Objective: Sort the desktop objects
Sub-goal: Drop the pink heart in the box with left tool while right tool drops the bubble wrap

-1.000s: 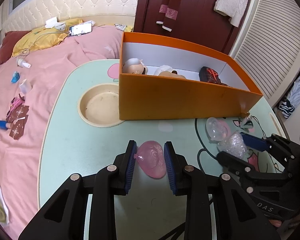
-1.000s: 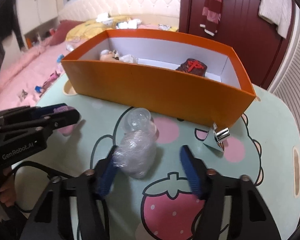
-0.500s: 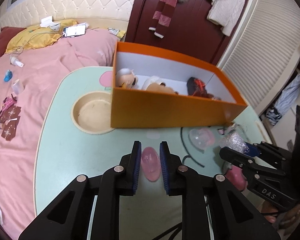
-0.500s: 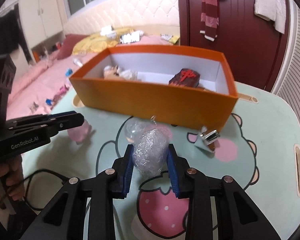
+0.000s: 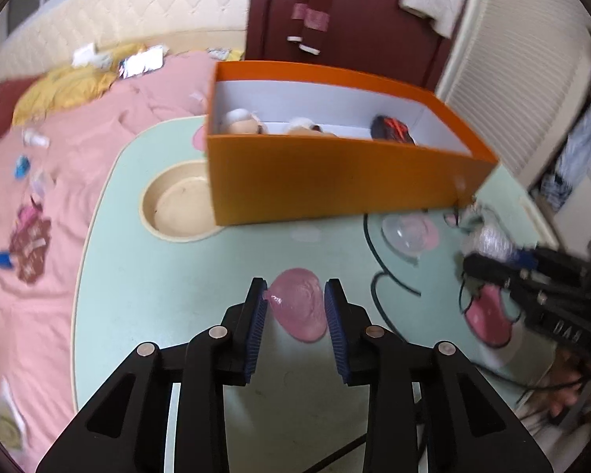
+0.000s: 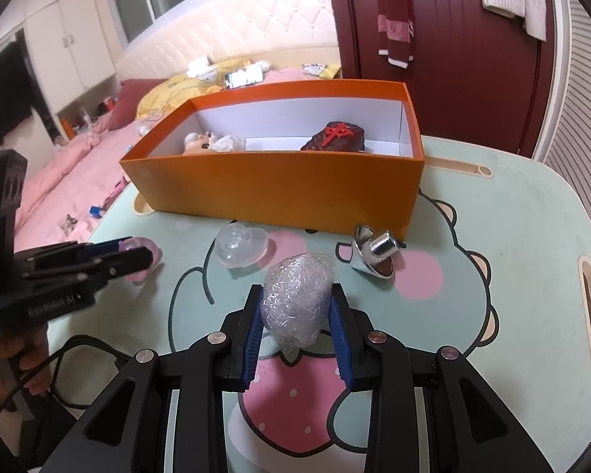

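Two things are gripped above the worktop (image 6: 532, 213) near the orange box (image 6: 279, 193): the left tongs (image 5: 295, 307) clamp a pink shell (image 5: 301, 303), and the right tongs (image 6: 295, 315) clamp a plastic-wrapped lump (image 6: 297, 299).

The left gripper (image 5: 295, 295) holds a pink shell-shaped piece (image 5: 300, 304) between its blue pads, above the mint table (image 5: 138, 295). An orange box (image 5: 335, 181) stands toward the table's far edge, with a few small toys inside. A cream bowl (image 5: 177, 207) touches the box's left end. A clear heart-shaped piece (image 5: 409, 232) lies near the box's right corner. At the table's right edge the right gripper (image 5: 504, 260) grips a crinkly plastic bundle (image 5: 490, 238).
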Motion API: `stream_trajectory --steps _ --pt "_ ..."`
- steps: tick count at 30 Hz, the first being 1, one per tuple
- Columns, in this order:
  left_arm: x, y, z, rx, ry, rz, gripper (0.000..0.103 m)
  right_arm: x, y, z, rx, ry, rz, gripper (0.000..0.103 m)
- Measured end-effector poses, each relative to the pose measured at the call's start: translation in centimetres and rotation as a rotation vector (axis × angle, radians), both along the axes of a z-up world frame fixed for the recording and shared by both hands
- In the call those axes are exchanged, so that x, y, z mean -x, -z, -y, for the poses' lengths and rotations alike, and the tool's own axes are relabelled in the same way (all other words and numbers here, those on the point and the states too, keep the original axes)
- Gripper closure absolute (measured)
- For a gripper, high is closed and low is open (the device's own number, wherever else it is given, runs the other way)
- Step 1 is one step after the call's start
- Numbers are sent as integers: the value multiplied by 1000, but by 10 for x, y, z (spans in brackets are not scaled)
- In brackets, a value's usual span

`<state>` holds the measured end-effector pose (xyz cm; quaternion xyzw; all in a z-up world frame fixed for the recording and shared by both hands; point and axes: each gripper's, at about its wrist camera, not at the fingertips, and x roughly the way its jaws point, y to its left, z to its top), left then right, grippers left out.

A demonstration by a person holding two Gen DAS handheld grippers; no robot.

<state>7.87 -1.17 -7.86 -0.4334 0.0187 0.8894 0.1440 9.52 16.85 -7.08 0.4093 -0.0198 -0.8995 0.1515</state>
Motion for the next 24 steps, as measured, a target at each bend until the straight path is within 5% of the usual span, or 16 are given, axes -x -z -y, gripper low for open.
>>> stream_trajectory --steps 3,12,24 --pt "-5 2 -9 62 11 -31 76 0 1 -1 4 -3 1 72" --pt "-6 -12 -5 -53 34 -36 78 -1 -5 -5 15 -7 -27 72" --pt "27 -82 -4 -130 12 -195 78 15 -52 -6 70 -29 -152 73"
